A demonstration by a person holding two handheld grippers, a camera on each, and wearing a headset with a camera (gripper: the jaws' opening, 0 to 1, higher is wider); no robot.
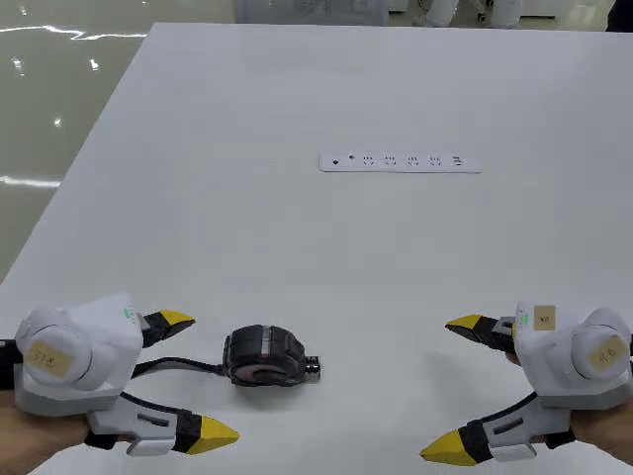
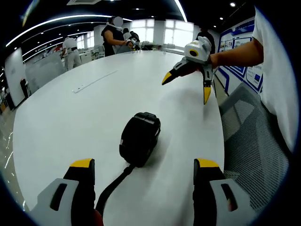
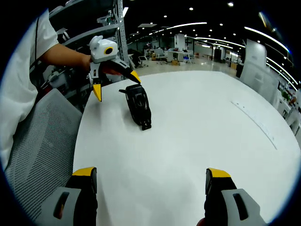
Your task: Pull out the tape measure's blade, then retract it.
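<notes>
left claw [image 1: 210,376] – held wide, empty | right claw [image 1: 438,389] – held wide, empty | tape measure [image 1: 263,356]: black, rounded, on glossy white desk [image 1: 297,228] | cord [image 1: 178,364] end hidden

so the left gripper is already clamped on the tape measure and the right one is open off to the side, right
Not quite. The left gripper is not clamped on anything: its jaws stand wide apart, and the tape measure lies on the table just ahead of them, ungripped, as the left gripper view shows. The right gripper is indeed open, off to the side.
</notes>
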